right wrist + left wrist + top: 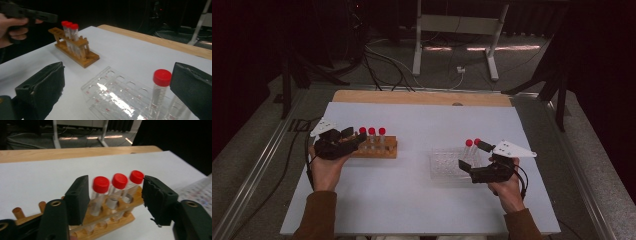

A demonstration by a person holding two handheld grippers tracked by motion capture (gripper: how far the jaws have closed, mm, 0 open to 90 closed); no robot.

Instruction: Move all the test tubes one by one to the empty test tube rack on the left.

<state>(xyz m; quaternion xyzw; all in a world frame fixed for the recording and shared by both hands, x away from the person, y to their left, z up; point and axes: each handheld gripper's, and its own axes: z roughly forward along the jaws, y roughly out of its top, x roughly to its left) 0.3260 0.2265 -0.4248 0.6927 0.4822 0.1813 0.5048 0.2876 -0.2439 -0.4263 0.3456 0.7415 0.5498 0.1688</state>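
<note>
Left gripper (115,202) jaws released around red-capped tubes (119,181) in wooden rack (110,226); right gripper (120,92) jaws released beside clear rack (112,95) tube (161,86).

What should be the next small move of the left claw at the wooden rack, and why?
Probably close the left claw on the nearest red-capped tube. Its jaws stand open on either side of the three tubes in the wooden rack, and the pads do not yet press on any.

White-topped table (412,200) with bare wood far edge, wooden tube rack (377,148) at left, clear plastic rack (447,165) at right
</note>
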